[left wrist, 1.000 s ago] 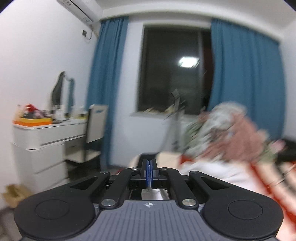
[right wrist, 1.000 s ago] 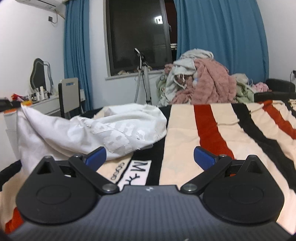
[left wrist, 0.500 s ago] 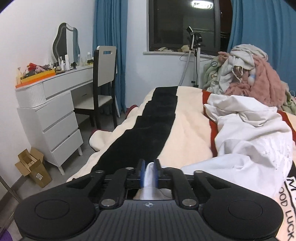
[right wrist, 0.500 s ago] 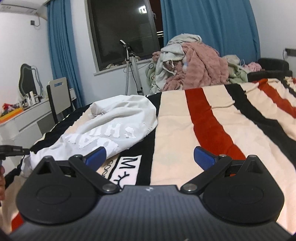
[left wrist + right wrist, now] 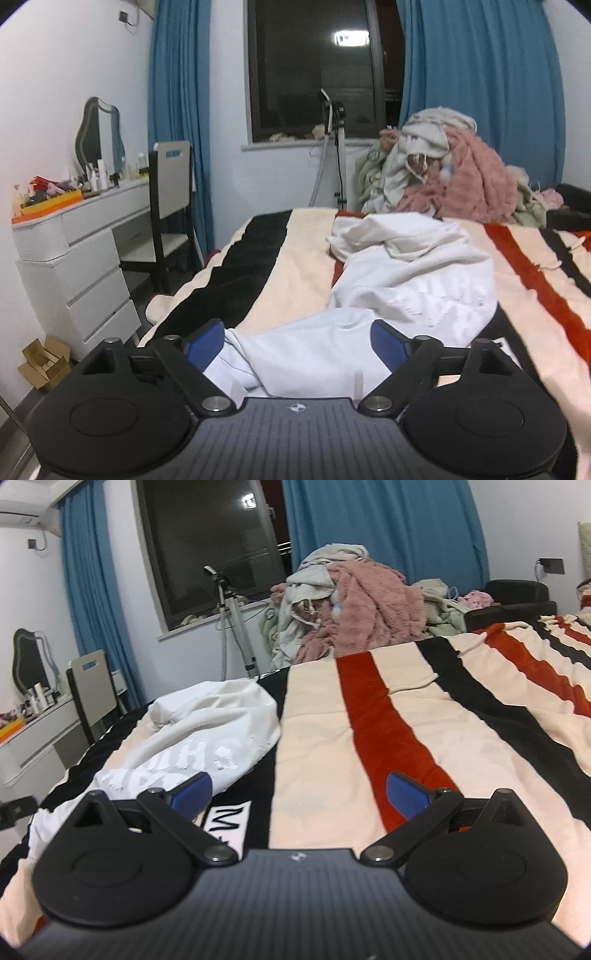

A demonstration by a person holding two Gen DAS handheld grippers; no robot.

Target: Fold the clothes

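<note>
- White garment [image 5: 402, 295] is seen lying crumpled on the striped bed [image 5: 303, 266], toward its left side, printed letters facing up in the right wrist view [image 5: 207, 746].
- Left gripper [image 5: 297, 345] is held with jaws wide apart; a fold of the garment lies between them but is not pinched.
- Right gripper [image 5: 299, 794] is also spread wide, nothing held; it is aimed at bare blanket just right of the garment.
- Step is judged as laying-out: the garment is placed on the bed but not flattened, no fold made yet.
- Task is judged barely started; cloth is bunched, sleeves and hem cannot be told apart.
- Next move is thought to call for edges or corners to be found and gripped, one per gripper, and the garment pulled flat across the bed.
- Right gripper would need to be brought left to reach the cloth.
- Clothes pile [image 5: 351, 605] is seen beyond the far end of the bed, well apart from both grippers.
- Desk [image 5: 74, 251] and chair [image 5: 170, 192] stand left of the bed, not involved.
</note>
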